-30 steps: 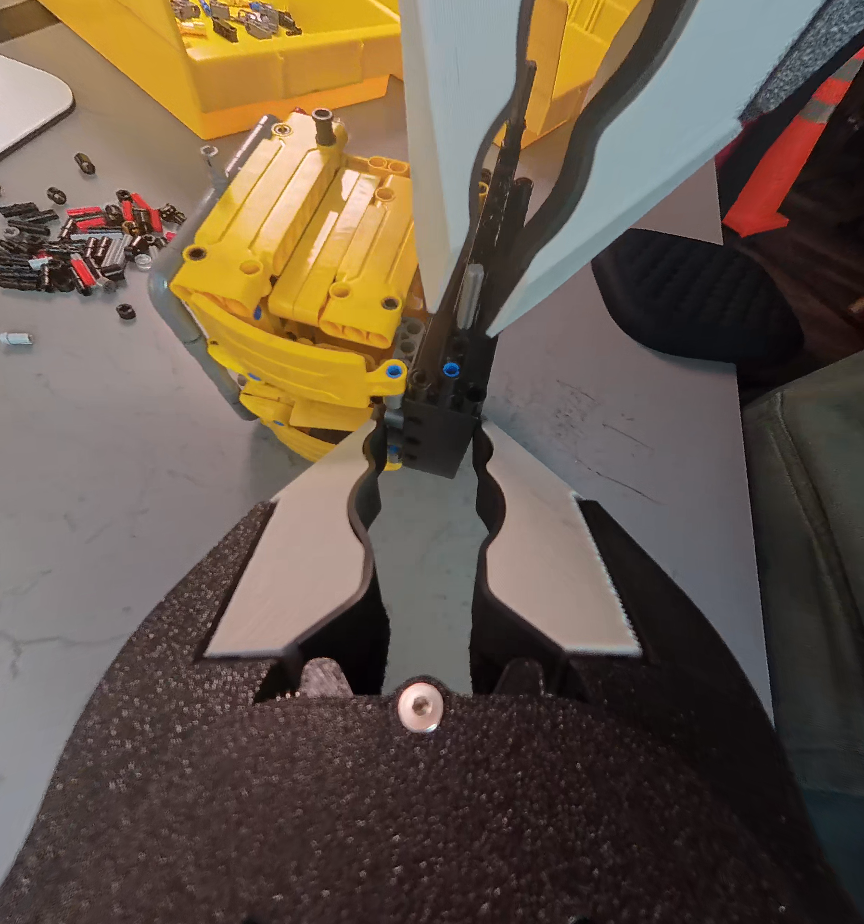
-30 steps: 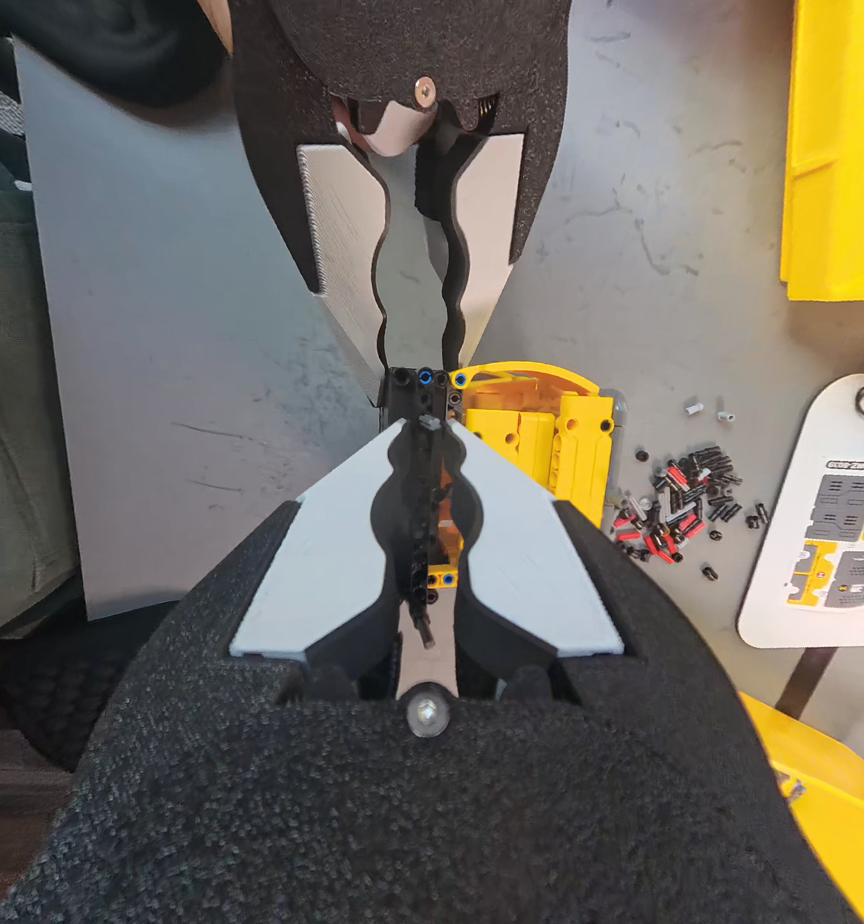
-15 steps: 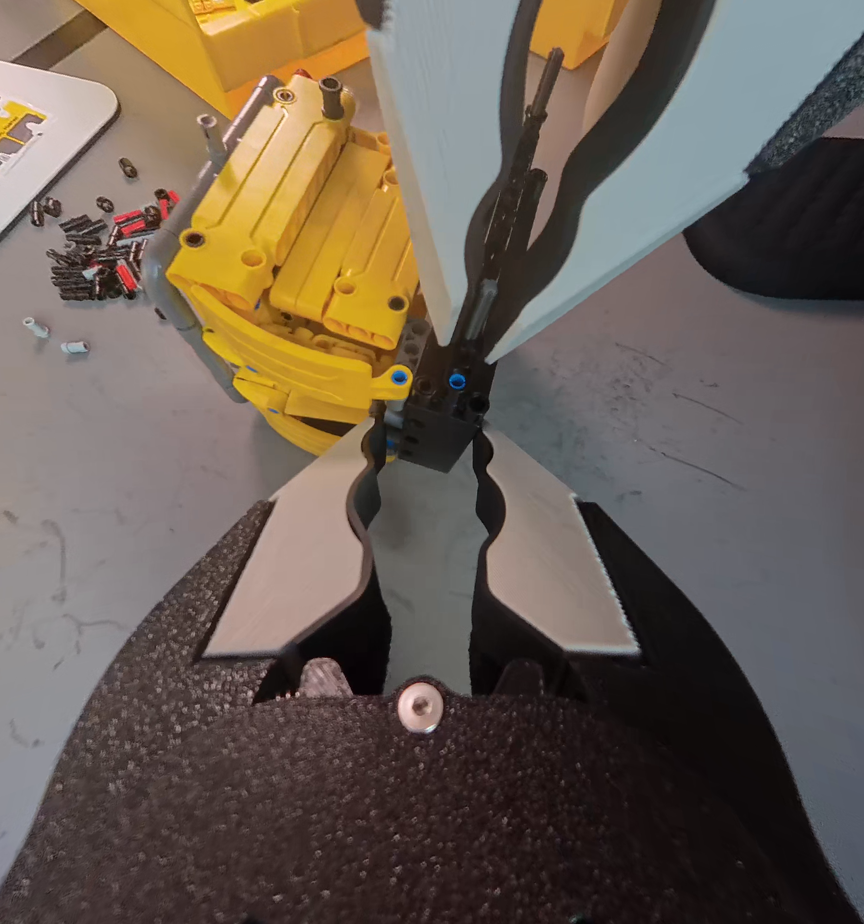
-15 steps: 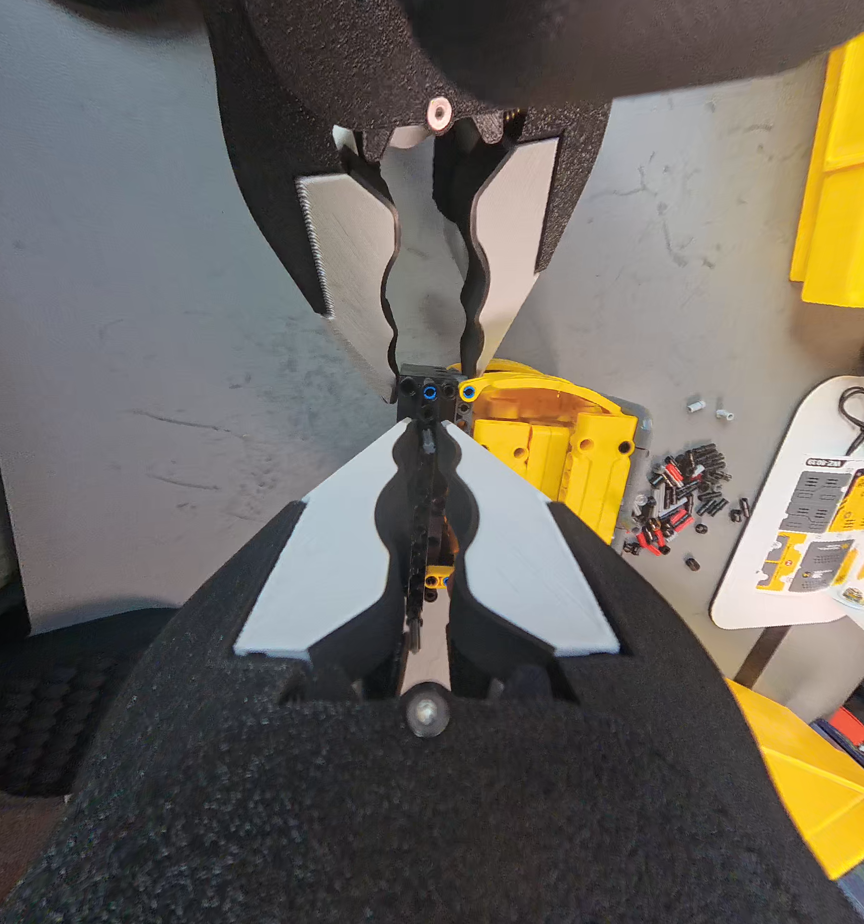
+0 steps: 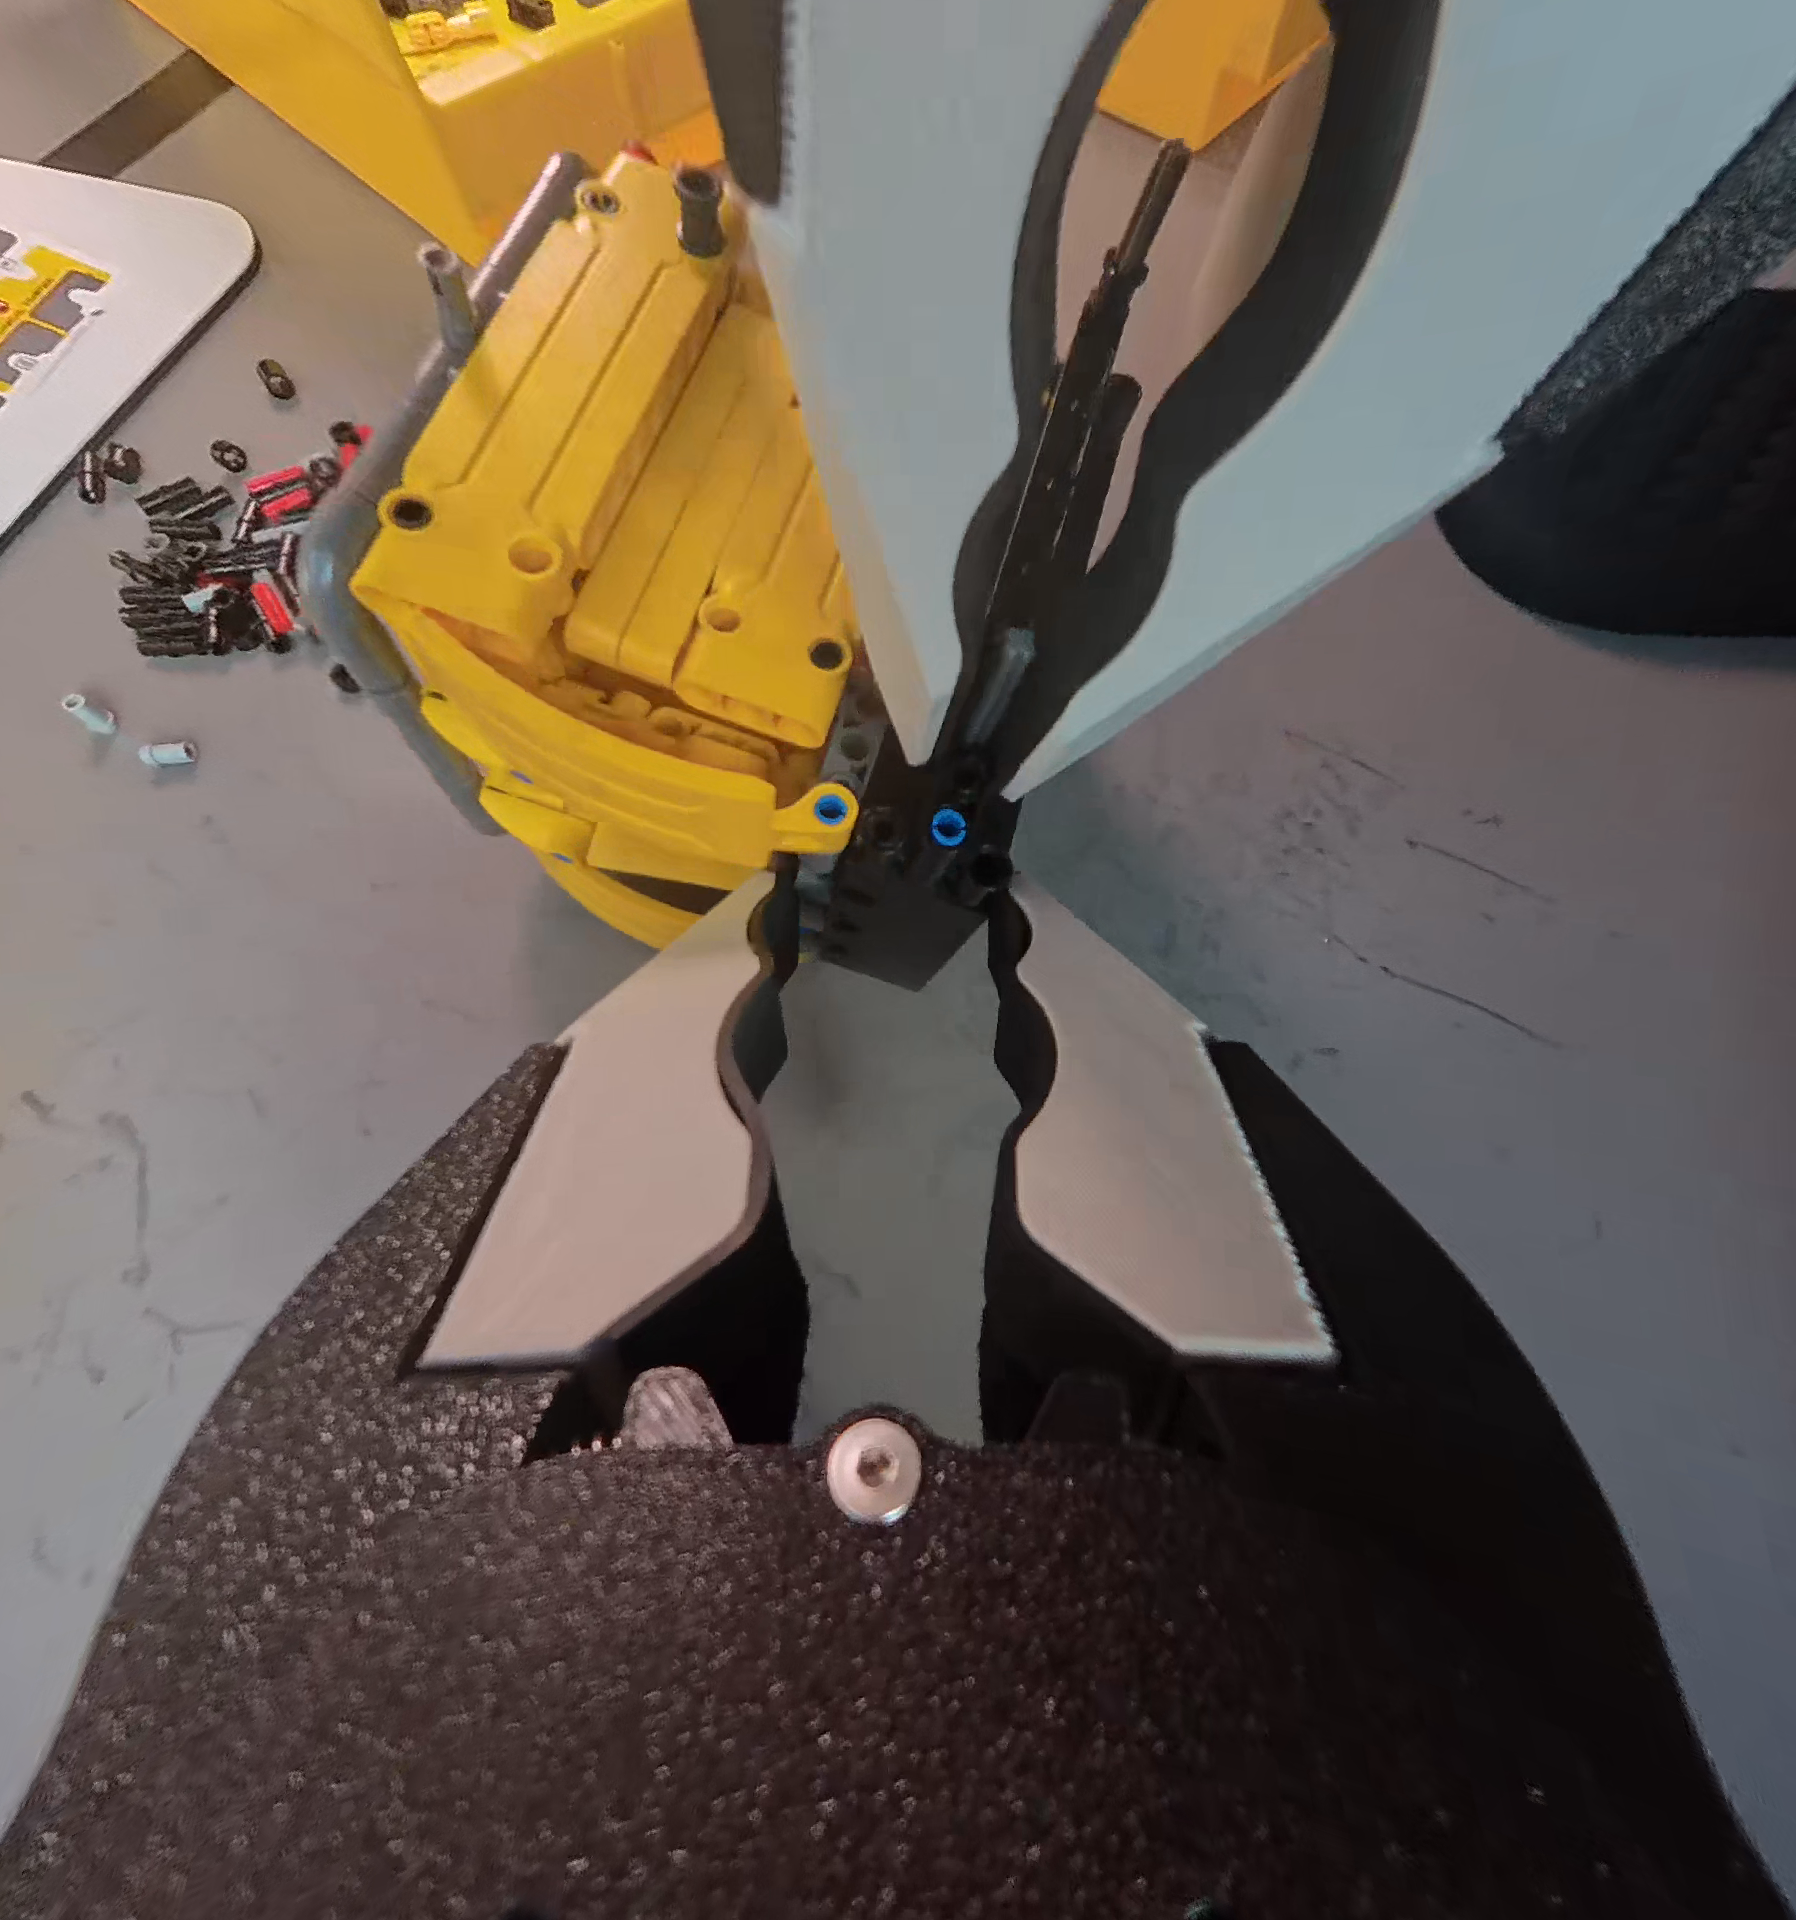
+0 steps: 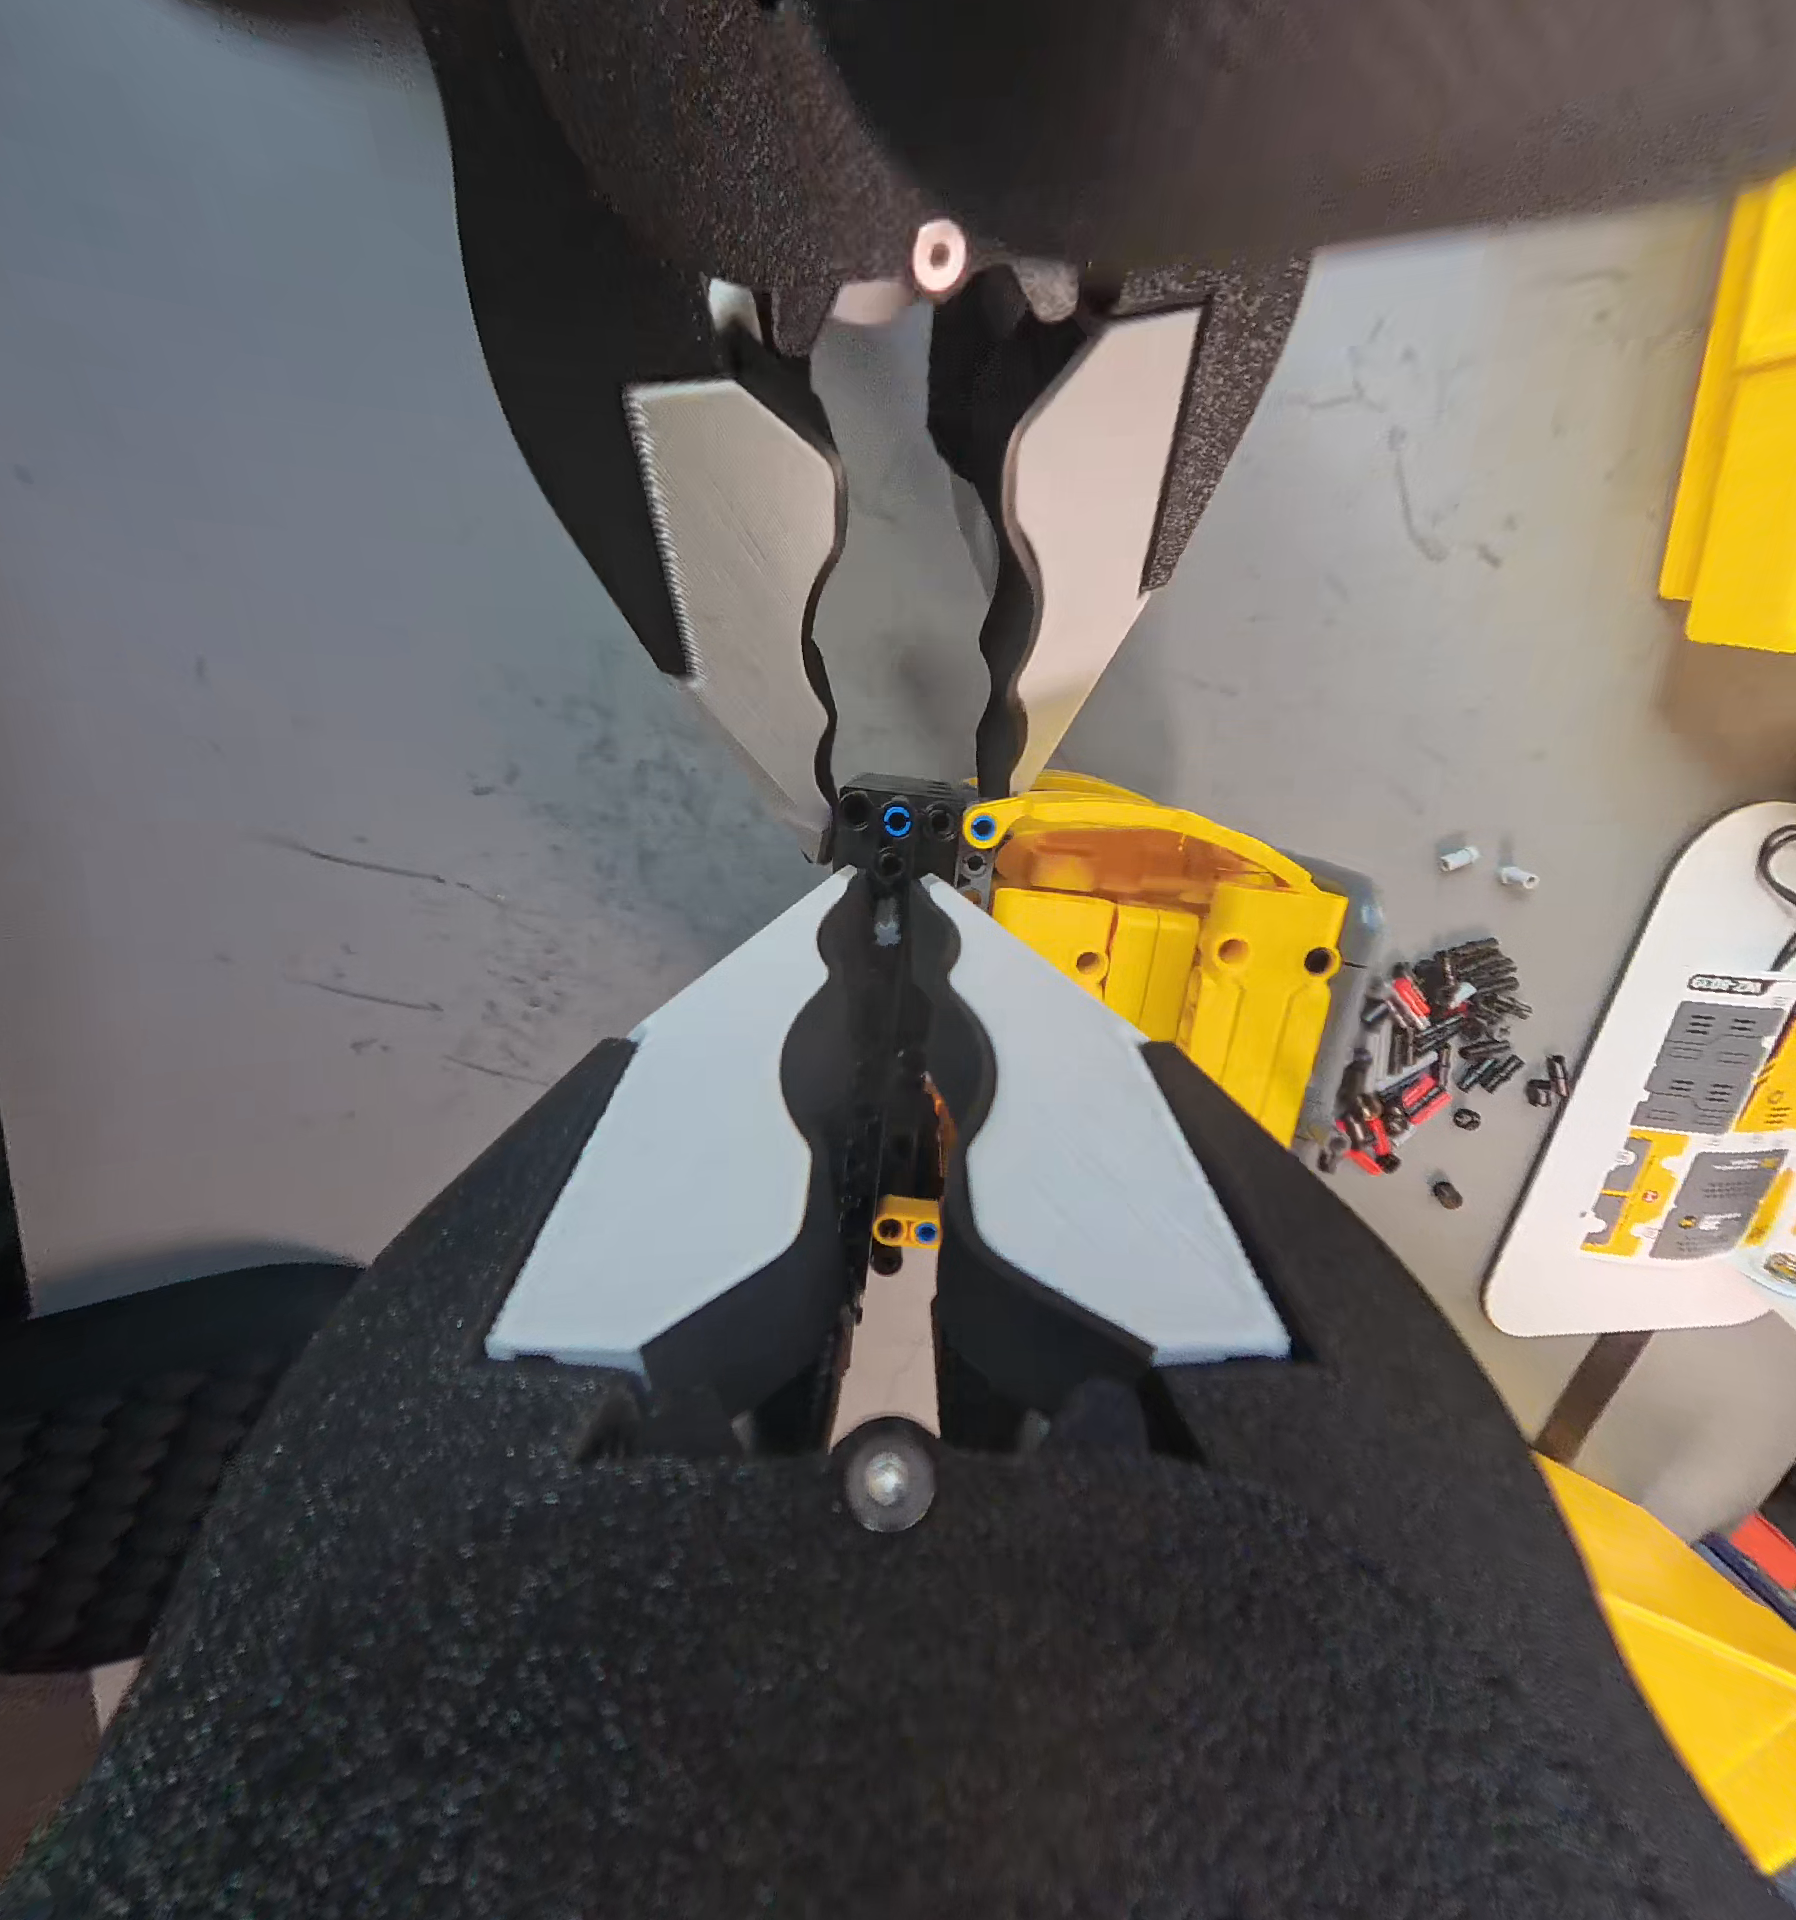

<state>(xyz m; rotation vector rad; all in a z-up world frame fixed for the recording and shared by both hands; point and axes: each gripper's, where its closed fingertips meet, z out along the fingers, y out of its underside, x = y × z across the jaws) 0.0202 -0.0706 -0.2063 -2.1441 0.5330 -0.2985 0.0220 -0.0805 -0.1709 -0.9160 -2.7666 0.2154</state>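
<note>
The left tongs [image 5: 889, 914] grip a black pin-hole block [image 5: 909, 883] at one corner of a yellow building-brick model [image 5: 603, 582], their grey fingers [image 5: 665, 1039] set against its two sides. The block carries a blue pin [image 5: 948, 827] on its upper face, and a second blue pin sits in a yellow lug just beside it.

The right tongs [image 6: 889, 888] come in from the opposite side, tips meeting the same block [image 6: 894, 826]. They are pinched narrowly on a long black beam [image 6: 878, 1060] that runs back between the pale fingers [image 6: 707, 1143] toward the camera; the beam's far end touches the block. In the left wrist view this beam [image 5: 1070, 468] stands upright between the right tongs' fingers, above the block.

The model [image 6: 1164, 935] rests on the grey bench [image 5: 198, 987], near the bench edge on the person's side, where a dark seat cushion shows beyond. A heap of small black and red pins [image 5: 219, 561] lies just beside the model, with two pale grey bushes [image 5: 135, 732] a little apart from it. Beyond the heap lies a white instruction card [image 6: 1704, 1122], and yellow sorting trays [image 5: 478, 94] stand toward the far side of the bench.
</note>
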